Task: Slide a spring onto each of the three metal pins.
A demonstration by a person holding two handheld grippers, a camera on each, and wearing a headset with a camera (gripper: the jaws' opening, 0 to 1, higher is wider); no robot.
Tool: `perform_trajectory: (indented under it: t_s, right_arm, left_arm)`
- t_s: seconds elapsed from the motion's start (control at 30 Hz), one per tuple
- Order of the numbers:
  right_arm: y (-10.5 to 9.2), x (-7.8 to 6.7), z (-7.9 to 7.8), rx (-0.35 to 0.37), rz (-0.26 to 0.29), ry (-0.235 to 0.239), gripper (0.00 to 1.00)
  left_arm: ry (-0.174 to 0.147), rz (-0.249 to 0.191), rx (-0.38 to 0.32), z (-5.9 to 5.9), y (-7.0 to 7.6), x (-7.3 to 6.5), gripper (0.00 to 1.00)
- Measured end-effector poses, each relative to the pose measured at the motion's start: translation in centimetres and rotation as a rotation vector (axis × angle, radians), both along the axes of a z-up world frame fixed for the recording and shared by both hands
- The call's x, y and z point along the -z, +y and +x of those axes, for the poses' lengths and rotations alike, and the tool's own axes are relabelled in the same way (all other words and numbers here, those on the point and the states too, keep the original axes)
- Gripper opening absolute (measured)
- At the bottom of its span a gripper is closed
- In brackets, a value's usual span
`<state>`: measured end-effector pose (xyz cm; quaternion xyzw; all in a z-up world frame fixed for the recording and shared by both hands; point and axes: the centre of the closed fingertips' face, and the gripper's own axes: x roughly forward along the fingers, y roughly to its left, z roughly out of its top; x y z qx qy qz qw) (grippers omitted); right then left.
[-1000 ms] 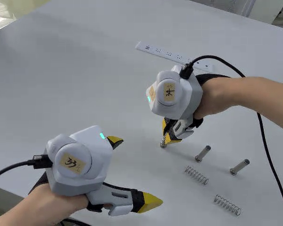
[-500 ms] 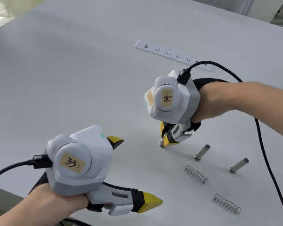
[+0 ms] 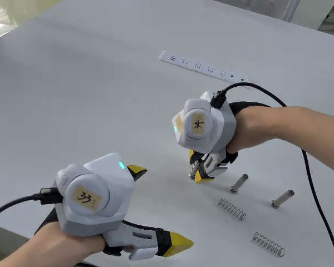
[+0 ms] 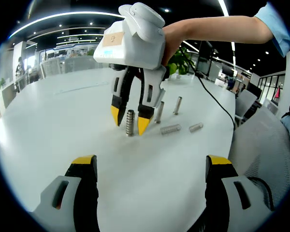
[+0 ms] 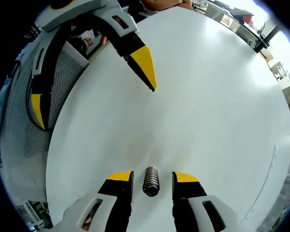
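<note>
A metal pin with a spring point(image 3: 193, 169) on it stands upright on the white table point(image 3: 89, 94). My right gripper point(image 3: 196, 173) points down over it, jaws open on either side with small gaps, as the right gripper view point(image 5: 151, 177) and the left gripper view point(image 4: 129, 120) both show. Two bare pins point(image 3: 239, 183) point(image 3: 282, 198) stand to its right. Two loose springs point(image 3: 231, 208) point(image 3: 268, 243) lie in front of them. My left gripper point(image 3: 157, 206) hovers open at the near left, holding nothing.
A white power strip point(image 3: 203, 67) lies at the far side of the table. A black cable point(image 3: 317, 183) runs from the right gripper across the table's right part. The left gripper point(image 5: 94, 96) shows ahead in the right gripper view.
The right gripper has sunk lower over the upright sprung pin. The left gripper, bare pins and loose springs have stayed where they were.
</note>
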<state>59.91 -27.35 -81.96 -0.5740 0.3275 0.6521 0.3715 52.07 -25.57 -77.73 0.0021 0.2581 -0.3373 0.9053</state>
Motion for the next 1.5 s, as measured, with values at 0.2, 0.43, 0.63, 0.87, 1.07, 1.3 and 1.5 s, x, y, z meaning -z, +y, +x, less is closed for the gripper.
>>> perform_trajectory:
  t_s: [0.2, 0.43, 0.63, 0.87, 1.07, 1.3, 1.5]
  right_arm:
    - [0.5, -0.2, -0.2, 0.027, 0.052, 0.014, 0.52]
    - [1.3, -0.6, -0.6, 0.091, 0.169, 0.024, 0.76]
    - [1.5, -1.4, -0.9, 0.144, 0.258, 0.032, 0.98]
    - [0.9, -2.7, -0.7, 0.22, 0.342, 0.024, 0.99]
    - [0.0, -4.0, -1.0, 0.281, 0.403, 0.045, 0.99]
    - [-1.2, -5.7, -1.4, 0.352, 0.488, 0.039, 0.99]
    - [-3.4, -6.0, -1.6, 0.422, 0.532, 0.041, 0.99]
  left_arm:
    - [-0.003, -0.002, 0.0, 0.1, -0.1, -0.2, 0.92]
    - [-0.004, 0.002, 0.002, 0.3, 0.0, -0.5, 0.91]
    - [-0.017, 0.006, 0.006, 0.5, -0.2, -1.1, 0.92]
    - [-0.024, 0.008, 0.003, 0.7, 0.0, -1.5, 0.92]
    - [-0.029, 0.014, 0.014, 0.8, -0.2, -1.7, 0.92]
    - [-0.028, -0.002, 0.02, 0.9, -0.6, -2.2, 0.91]
    - [-0.026, -0.007, 0.028, 1.1, -1.1, -2.4, 0.91]
